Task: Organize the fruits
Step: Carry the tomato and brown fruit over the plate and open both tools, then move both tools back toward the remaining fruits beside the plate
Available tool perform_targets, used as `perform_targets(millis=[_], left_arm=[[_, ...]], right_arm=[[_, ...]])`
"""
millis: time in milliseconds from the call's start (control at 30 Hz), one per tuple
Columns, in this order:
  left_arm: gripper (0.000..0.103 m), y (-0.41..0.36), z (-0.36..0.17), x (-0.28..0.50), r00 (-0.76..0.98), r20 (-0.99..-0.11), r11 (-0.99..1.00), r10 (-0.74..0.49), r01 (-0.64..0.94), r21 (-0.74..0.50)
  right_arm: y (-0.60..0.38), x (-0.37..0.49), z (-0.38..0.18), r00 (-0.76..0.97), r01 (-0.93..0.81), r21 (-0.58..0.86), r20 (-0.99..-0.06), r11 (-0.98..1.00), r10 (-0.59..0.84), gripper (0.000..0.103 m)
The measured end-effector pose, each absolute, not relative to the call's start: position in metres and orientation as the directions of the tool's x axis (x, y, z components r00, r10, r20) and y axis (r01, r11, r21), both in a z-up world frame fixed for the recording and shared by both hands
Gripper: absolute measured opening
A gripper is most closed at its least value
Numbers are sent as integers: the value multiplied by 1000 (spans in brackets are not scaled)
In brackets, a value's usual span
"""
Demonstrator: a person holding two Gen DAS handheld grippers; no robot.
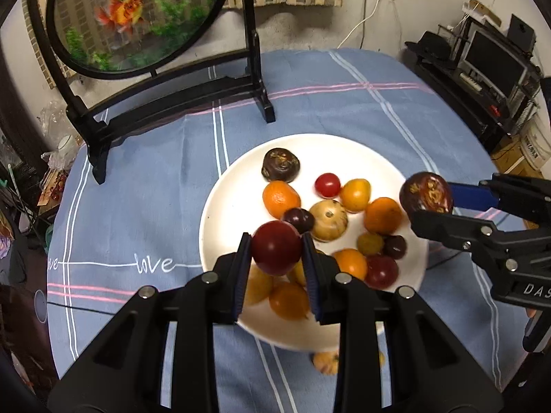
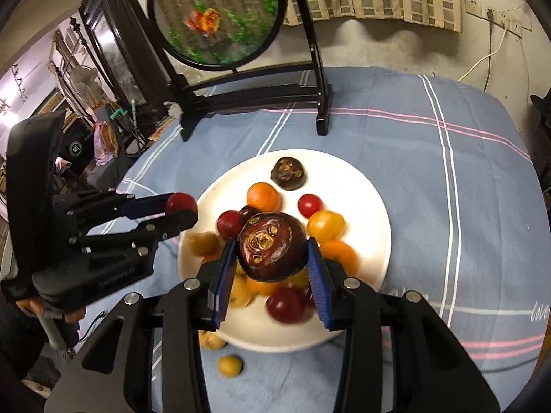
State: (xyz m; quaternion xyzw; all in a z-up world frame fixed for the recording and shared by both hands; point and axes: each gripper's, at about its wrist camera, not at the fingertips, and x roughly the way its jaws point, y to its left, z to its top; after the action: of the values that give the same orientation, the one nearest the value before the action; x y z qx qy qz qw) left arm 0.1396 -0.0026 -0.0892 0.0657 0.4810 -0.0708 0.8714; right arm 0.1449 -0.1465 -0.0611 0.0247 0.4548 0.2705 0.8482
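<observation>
A white plate (image 1: pixel 234 186) on the blue cloth holds several fruits: oranges, red and yellow tomatoes, dark plums and a dark water chestnut (image 1: pixel 280 165). My left gripper (image 1: pixel 276 251) is shut on a dark red round fruit (image 1: pixel 275 246) above the plate's near left side. My right gripper (image 2: pixel 272 258) is shut on a large dark brown water chestnut (image 2: pixel 272 246) above the plate (image 2: pixel 361 186). The right gripper also shows in the left wrist view (image 1: pixel 428 203) over the plate's right rim. The left gripper shows in the right wrist view (image 2: pixel 180 208) at the plate's left rim.
A black-framed round goldfish screen (image 1: pixel 137 17) stands on the table's far left. Two small yellow-orange fruits (image 2: pixel 230 364) (image 2: pixel 210 340) lie on the cloth (image 1: pixel 344 103) by the plate's near edge. Shelving with electronics (image 1: pixel 489 65) stands past the table's right.
</observation>
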Motion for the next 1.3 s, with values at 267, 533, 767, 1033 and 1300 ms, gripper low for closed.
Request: perform_targets(millis=[267, 533, 767, 1033, 1300], left_arm=[[62, -3, -114, 163, 522, -853, 981, -21, 176, 83], [67, 14, -109, 154, 522, -852, 993, -46, 116, 17], [70, 31, -83, 115, 555, -828, 996, -80, 69, -50], [75, 34, -41, 71, 625, -775, 995, -94, 78, -57], [79, 35, -2, 41, 692, -715, 995, -95, 87, -48]], right_arm=[[-135, 180, -92, 389, -404, 284, -807, 870, 444, 63], [-165, 171, -84, 396, -339, 427, -744, 838, 539, 68], [-220, 123, -63, 438, -213, 638, -614, 740, 656, 68], [-290, 39, 51, 728, -285, 667, -317, 689, 608, 92], [-294, -109, 207, 942, -331, 263, 41, 906, 332, 102]])
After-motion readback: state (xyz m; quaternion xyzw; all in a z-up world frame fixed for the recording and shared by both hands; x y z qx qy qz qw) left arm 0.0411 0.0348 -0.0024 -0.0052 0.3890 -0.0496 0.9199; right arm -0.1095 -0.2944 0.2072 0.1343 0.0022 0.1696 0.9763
